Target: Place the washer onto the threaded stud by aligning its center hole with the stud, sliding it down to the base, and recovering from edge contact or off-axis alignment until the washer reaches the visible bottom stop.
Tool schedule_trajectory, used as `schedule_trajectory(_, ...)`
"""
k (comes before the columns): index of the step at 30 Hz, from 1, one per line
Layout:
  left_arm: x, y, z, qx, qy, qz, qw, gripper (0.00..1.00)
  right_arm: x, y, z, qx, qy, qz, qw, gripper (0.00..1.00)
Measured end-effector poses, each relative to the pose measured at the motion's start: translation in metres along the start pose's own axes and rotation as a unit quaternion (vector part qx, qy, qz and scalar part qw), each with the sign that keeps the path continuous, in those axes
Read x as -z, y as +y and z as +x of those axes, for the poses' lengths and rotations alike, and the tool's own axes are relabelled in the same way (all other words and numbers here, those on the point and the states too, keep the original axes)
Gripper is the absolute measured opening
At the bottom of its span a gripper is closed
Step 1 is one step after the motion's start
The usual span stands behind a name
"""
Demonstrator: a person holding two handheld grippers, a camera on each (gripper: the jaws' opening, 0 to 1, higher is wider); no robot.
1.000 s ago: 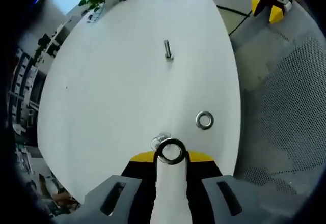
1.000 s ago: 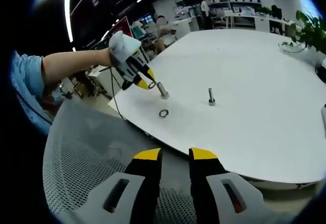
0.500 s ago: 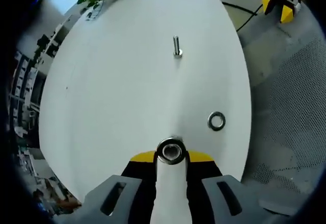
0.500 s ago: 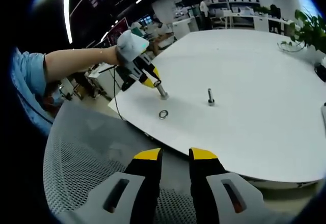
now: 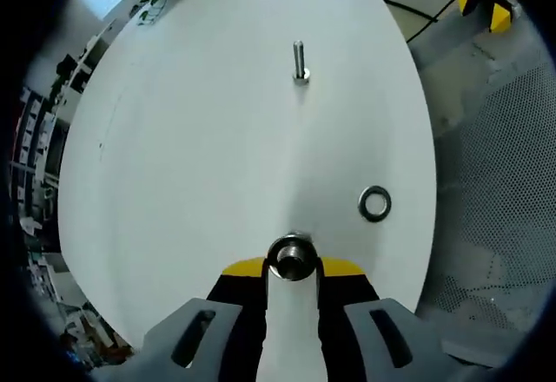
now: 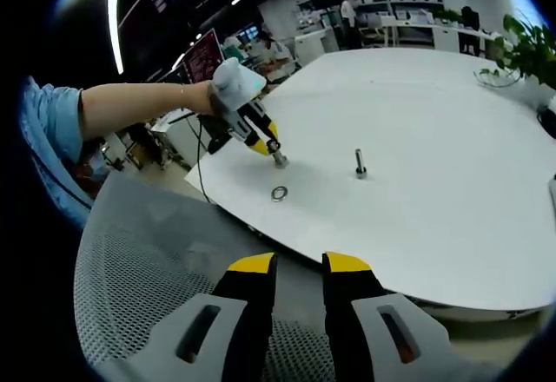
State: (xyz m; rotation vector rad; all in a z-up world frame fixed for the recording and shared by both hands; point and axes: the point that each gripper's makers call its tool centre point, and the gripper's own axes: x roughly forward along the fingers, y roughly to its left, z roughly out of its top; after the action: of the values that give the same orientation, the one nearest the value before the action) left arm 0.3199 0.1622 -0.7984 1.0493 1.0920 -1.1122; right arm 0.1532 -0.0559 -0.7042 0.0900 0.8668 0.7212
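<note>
The left gripper [image 5: 292, 271] has its yellow-tipped jaws closed on the washer [image 5: 290, 257], holding it flat over the top of a threaded stud [image 6: 279, 158] that stands near the table's edge on the person's side. Looking down along the jaws in the left gripper view, the ring sits right around the stud's end, so the hole looks lined up or very nearly so; I cannot tell how far down the thread it has gone. From the right gripper view the left gripper comes in at a slant, held by a gloved hand [image 6: 233, 83].

To do this well, I would level the washer square to the stud before easing it down, and back off a touch if an edge catches on the thread, not force it. Letting go only once the ring is well over the tip seems wise.

The right gripper [image 6: 298, 265] hangs off the table [image 5: 217, 139] with its jaws nearly together, holding nothing. A spare washer [image 5: 374, 203] lies just inside the near edge, and a second stud [image 5: 300, 61] stands farther in towards the middle.
</note>
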Motion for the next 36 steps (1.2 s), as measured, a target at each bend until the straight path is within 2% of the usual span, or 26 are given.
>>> schedule_trajectory(13,0.005,-0.003,0.022,0.023,0.019,-0.003,0.9996,0.19,0.001,0.0,0.0,0.0,-0.001,0.007,1.0,0.24)
schedule_trajectory(19,0.004,-0.004,0.026,0.024,0.017,0.005,0.9996,0.19,0.001,-0.001,0.0,0.0,-0.001,0.009,1.0,0.24)
schedule_trajectory(21,0.004,-0.005,0.028,0.027,0.016,-0.009,0.9995,0.2,0.0,-0.002,-0.001,0.002,-0.002,0.01,0.9999,0.24)
schedule_trajectory(23,0.0,-0.005,0.029,0.031,-0.004,-0.001,0.9995,0.2,0.001,-0.001,-0.001,0.002,-0.002,0.011,0.9999,0.24)
schedule_trajectory(25,0.002,-0.005,0.027,0.036,-0.003,-0.026,0.999,0.21,0.001,-0.001,-0.001,0.002,-0.002,0.01,0.9999,0.24)
schedule_trajectory(27,0.0,-0.005,0.026,0.037,-0.016,-0.031,0.9987,0.26,0.001,-0.001,-0.001,0.002,-0.002,0.011,0.9999,0.24)
schedule_trajectory(30,0.004,-0.004,0.022,0.031,-0.015,-0.037,0.9987,0.32,0.001,-0.001,0.0,0.001,-0.002,0.01,0.9999,0.24)
schedule_trajectory(36,0.004,-0.007,0.003,0.019,-0.038,-0.052,0.9977,0.34,0.0,-0.001,0.0,-0.001,-0.002,0.009,1.0,0.24)
